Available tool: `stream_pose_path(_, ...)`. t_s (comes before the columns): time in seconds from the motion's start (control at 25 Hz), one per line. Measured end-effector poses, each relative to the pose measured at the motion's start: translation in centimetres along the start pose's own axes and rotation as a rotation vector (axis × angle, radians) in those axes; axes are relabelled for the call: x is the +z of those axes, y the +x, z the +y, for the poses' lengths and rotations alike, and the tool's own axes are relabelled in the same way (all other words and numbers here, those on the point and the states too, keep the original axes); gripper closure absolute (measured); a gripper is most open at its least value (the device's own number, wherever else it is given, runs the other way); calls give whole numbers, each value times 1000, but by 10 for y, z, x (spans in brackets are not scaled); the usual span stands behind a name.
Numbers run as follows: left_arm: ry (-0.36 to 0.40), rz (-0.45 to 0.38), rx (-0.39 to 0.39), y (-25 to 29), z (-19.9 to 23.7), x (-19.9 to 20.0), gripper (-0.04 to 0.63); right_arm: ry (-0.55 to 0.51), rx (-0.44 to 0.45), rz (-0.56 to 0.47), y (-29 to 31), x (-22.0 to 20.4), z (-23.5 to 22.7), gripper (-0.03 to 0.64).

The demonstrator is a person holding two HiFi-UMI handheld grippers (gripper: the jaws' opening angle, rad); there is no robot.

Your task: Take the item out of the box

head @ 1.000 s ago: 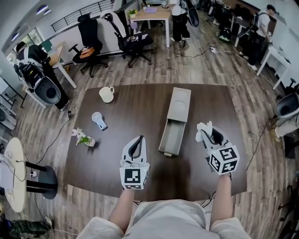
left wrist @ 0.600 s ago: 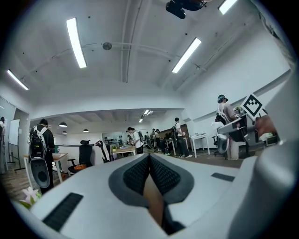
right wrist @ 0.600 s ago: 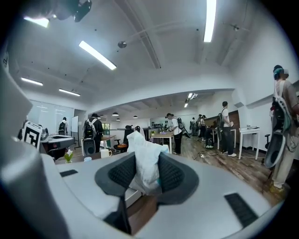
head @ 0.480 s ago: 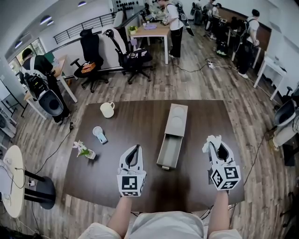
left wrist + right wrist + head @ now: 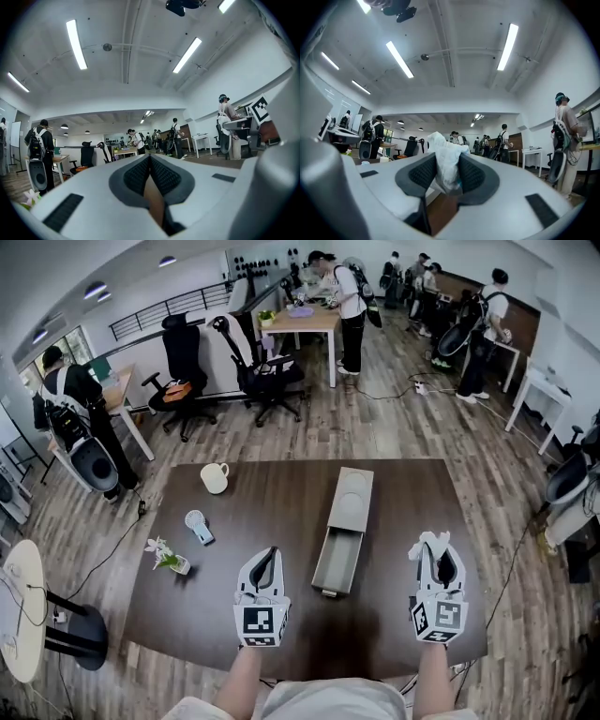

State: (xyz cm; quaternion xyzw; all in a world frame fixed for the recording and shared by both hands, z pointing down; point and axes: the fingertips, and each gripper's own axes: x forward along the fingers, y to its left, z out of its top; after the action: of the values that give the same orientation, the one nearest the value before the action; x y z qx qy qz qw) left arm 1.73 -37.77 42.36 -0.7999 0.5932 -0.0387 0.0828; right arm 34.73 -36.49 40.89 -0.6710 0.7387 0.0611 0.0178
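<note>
Pressed together at the tips, the jaws of the left gripper [image 5: 150,161] hold nothing, and only a sliver of brown table [image 5: 281,493] shows below the point where the dark pads meet. Those of the right gripper [image 5: 448,164] stand part way apart and pinch the item [image 5: 443,150], a crumpled white wad. It is squeezed between the two pads and its loose top sticks up above them. From the head view, the item is out of the box [image 5: 354,495] and held over the table's near right corner, to the right of the box and clear of it. The box is grey and long and lies in the middle of the table, running from the far edge toward the near one. Its drawer [image 5: 337,559] is pulled out toward the near edge. The left gripper hangs over the near edge just left of the drawer and does not touch it. Both grippers point away from the person, roughly level, with their marker cubes facing up at the camera. A white mug [image 5: 215,477] stands near the far left corner. A small fan [image 5: 198,526] lies nearer the left edge, and a flower [image 5: 164,554] sits just beside it, toward the near left corner. Beyond the far edge are office chairs [image 5: 267,371] and several people at desks.
</note>
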Motion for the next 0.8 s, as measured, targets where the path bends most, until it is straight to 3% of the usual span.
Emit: stream_pose_path(0.8,-5,19,-5,3,-3,-14,595,-3,26,16,8,-9,5,474)
